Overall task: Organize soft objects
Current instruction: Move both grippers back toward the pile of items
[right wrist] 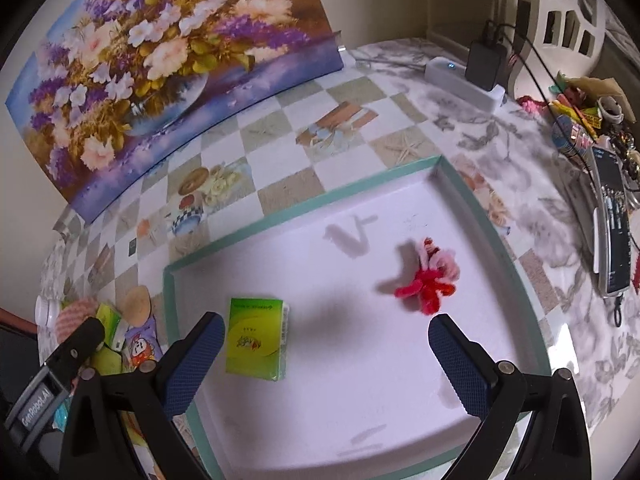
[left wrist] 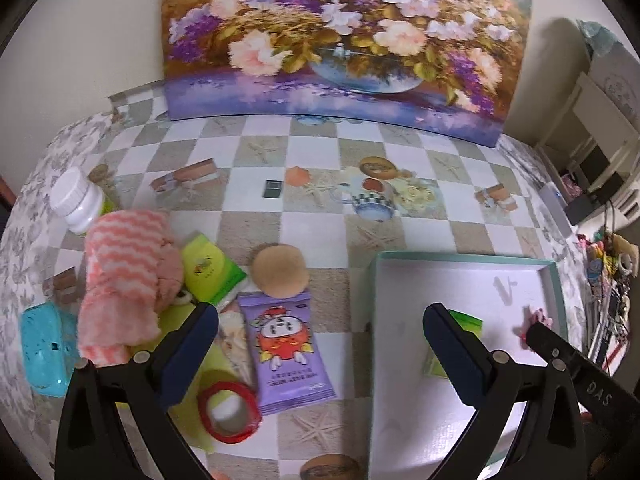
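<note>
A white tray with a teal rim (right wrist: 280,212) holds a green tissue pack (right wrist: 256,338) and a red and pink fuzzy pipe-cleaner toy (right wrist: 430,276); the tray rim also shows in the left wrist view (left wrist: 460,257). My right gripper (right wrist: 324,360) is open and empty above the tray. My left gripper (left wrist: 320,344) is open and empty above the table between the tray and a pile. The pile holds a pink striped fluffy cloth (left wrist: 120,276), a round tan sponge (left wrist: 280,270), a green tissue pack (left wrist: 210,268) and a purple snack packet (left wrist: 286,350).
A white bottle (left wrist: 78,200), a teal plastic box (left wrist: 42,346) and a red ring lid (left wrist: 228,408) lie by the pile. A flower painting (left wrist: 344,36) leans on the back wall. A power strip with charger (right wrist: 468,76) and clutter (right wrist: 592,128) sit at right.
</note>
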A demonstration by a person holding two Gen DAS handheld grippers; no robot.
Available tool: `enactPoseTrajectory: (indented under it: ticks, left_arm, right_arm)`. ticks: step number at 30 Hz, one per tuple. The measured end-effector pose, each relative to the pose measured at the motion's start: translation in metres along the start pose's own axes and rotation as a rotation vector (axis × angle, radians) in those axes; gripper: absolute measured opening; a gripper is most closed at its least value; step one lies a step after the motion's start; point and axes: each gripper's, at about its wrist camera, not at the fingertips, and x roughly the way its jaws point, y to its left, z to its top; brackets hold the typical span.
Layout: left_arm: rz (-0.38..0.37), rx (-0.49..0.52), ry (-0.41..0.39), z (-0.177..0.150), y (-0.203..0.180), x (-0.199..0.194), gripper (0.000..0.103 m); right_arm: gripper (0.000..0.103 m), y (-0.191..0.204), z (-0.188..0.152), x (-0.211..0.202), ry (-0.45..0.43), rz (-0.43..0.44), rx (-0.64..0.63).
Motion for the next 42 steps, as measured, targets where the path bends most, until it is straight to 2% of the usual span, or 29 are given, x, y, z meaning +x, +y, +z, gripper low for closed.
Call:
enactPoseTrajectory:
  ticks: [4, 11, 16, 22, 27, 32, 42]
  left_arm:
    - [0.023, -0.007, -0.002, 0.001, 0.009, 0.002, 0.102]
    - [0.041, -0.027, 0.064, 0.004, 0.032, 0.005, 0.102]
    - [0.049, -0.092, 0.072, 0.013, 0.065, -0.009, 0.102]
    - [0.048, -0.199, 0.055, 0.023, 0.116, -0.031, 0.102]
    - [0.088, -0.247, 0.049, 0.022, 0.150, -0.038, 0.102]
    - [0.090, -0.299, 0.074, 0.019, 0.176, -0.033, 0.102]
    - [0.095, -0.288, 0.129, 0.019, 0.186, -0.009, 0.102]
  right_arm:
    - [0.103, 0.004, -0.003, 0.002, 0.011, -0.007, -0.020]
    - [0.103, 0.022, -0.004, -0.005, -0.045, 0.029, -0.066]
    - [0.103, 0.046, -0.007, -0.009, -0.059, 0.055, -0.114]
    - [0.103, 0.091, -0.018, -0.017, -0.068, 0.136, -0.193]
    - [0.103, 0.122, -0.030, -0.011, -0.025, 0.165, -0.253]
    - [0.103, 0.152, -0.043, -0.001, 0.011, 0.184, -0.311]
    - [0.103, 0.197, -0.067, 0.039, 0.132, 0.191, -0.387]
